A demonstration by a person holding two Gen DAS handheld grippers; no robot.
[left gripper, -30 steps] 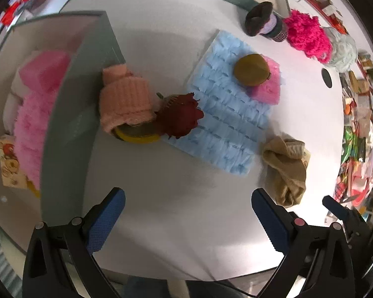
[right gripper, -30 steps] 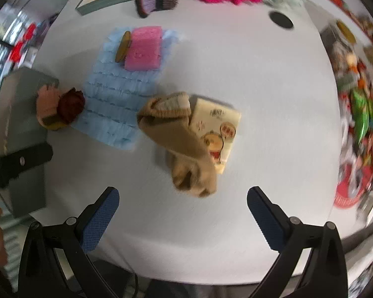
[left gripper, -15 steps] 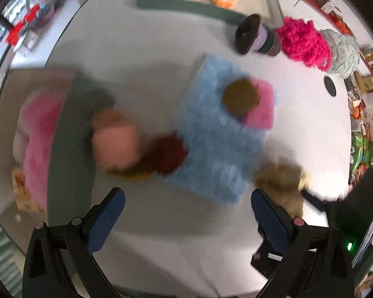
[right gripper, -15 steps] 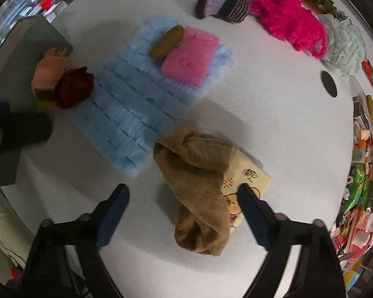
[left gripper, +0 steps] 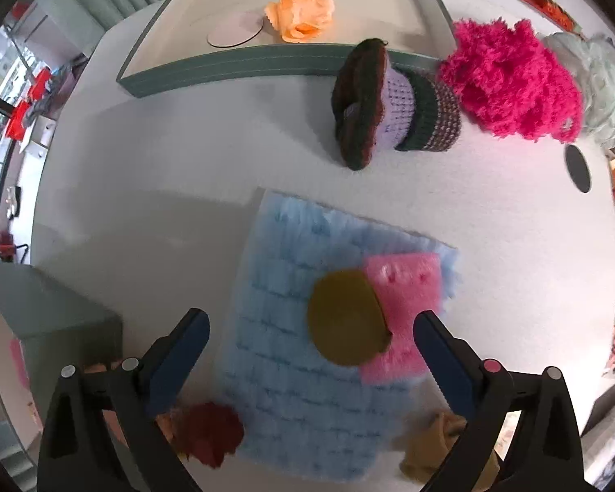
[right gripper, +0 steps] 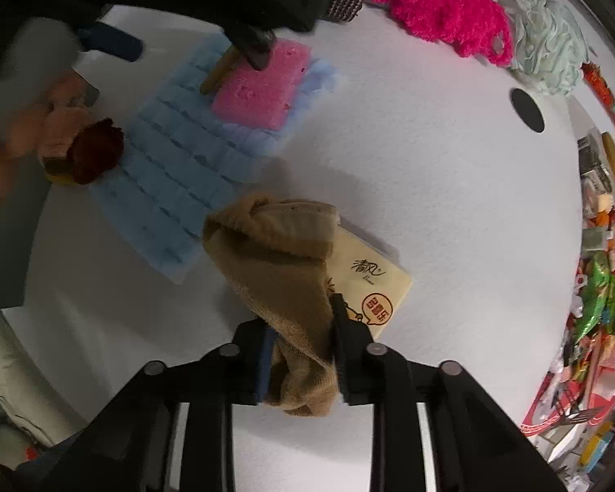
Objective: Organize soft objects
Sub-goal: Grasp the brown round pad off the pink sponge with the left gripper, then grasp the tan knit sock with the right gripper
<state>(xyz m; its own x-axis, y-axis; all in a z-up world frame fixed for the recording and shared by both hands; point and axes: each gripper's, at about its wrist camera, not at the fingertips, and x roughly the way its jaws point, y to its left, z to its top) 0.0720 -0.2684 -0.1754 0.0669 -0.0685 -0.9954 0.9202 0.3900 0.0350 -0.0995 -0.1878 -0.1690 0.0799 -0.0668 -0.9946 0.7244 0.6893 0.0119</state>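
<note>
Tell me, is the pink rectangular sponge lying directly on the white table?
No, the pink rectangular sponge lies on the light blue fluffy mat, which covers the white table beneath it.

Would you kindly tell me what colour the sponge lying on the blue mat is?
Pink. The sponge shows best in the right wrist view.

The sock (right gripper: 283, 262) is tan ribbed knit, soft and matt. The mat (left gripper: 307, 361) is fluffy blue pile; the sponge (right gripper: 262, 90) is porous pink foam. The packet (right gripper: 373, 291) looks like glossy plastic film. The worktop (right gripper: 430, 188) is pale and matt — faintly grainy.
</note>
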